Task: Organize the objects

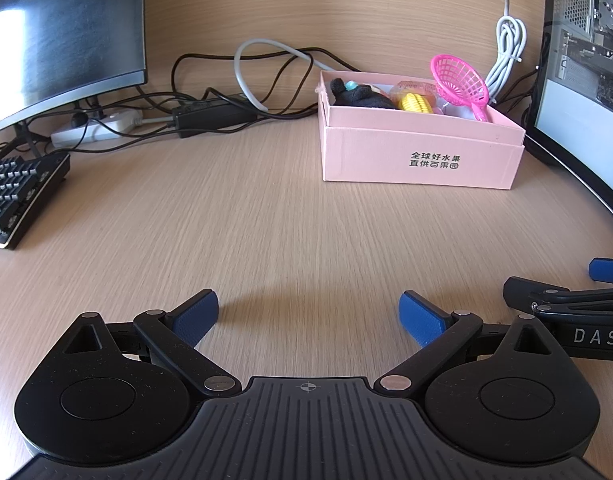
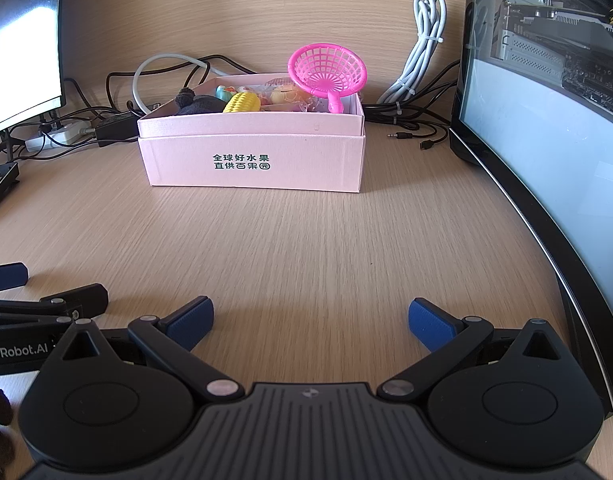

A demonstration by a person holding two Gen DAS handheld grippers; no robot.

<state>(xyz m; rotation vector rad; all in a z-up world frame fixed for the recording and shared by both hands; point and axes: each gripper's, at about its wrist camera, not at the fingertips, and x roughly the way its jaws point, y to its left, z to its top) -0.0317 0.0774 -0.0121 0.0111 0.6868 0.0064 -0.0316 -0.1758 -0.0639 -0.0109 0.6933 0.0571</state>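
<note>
The pink box (image 2: 250, 160) sits in the upper middle, full of toys. The pink toy strainer (image 2: 326, 68) on top looks light and stiff; grab its handle. The left gripper (image 1: 308, 316) and right gripper (image 2: 310, 320) are both wide open and hold nothing.

wooden desk (image 1: 266, 220), keyboard (image 1: 18, 196), 2 monitors (image 1: 62, 28), tangled cables (image 1: 226, 80)

Middle: bare desk (image 2: 306, 240) up to the box (image 2: 252, 160).
Left: keyboard (image 1: 14, 196) and cables (image 1: 210, 80) block.
Right: monitor (image 2: 546, 120) blocks.
Box top: strainer (image 2: 326, 70) sticks up.
</note>
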